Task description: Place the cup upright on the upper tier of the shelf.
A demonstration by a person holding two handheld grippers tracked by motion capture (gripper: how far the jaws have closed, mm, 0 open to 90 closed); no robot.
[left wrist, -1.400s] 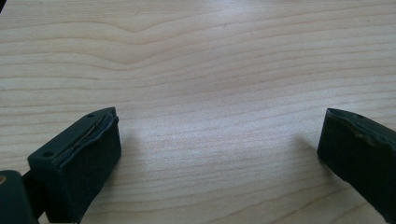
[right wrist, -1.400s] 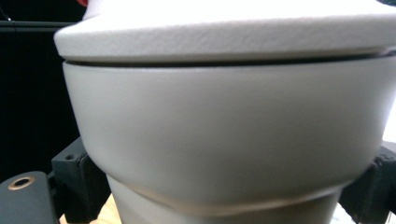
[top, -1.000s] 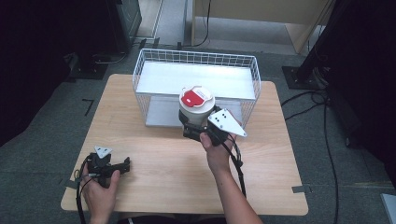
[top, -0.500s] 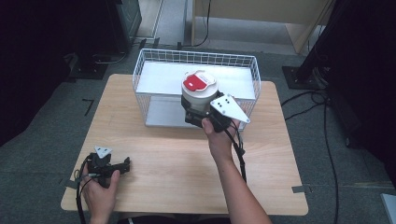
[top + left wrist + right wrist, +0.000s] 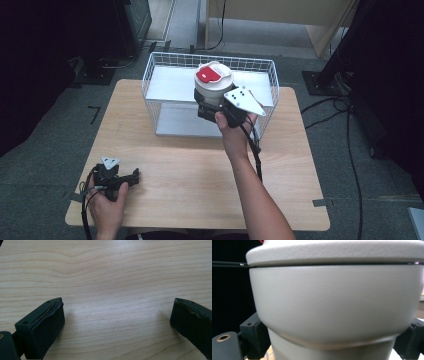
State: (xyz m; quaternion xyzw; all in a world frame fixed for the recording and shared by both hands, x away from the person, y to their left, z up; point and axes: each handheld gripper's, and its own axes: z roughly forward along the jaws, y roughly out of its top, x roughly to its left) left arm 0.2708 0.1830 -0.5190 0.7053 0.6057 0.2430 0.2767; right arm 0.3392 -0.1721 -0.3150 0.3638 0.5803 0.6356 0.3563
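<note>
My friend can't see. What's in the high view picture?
The right claw holds a white jar with a red-topped lid above a wire basket on a wooden table. The left claw rests open near the table's front corner.

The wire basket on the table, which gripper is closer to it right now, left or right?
Right. The right gripper holds a white container at the wire basket, over its front rim. The left gripper rests open on the table near the front left corner, well away.
</note>
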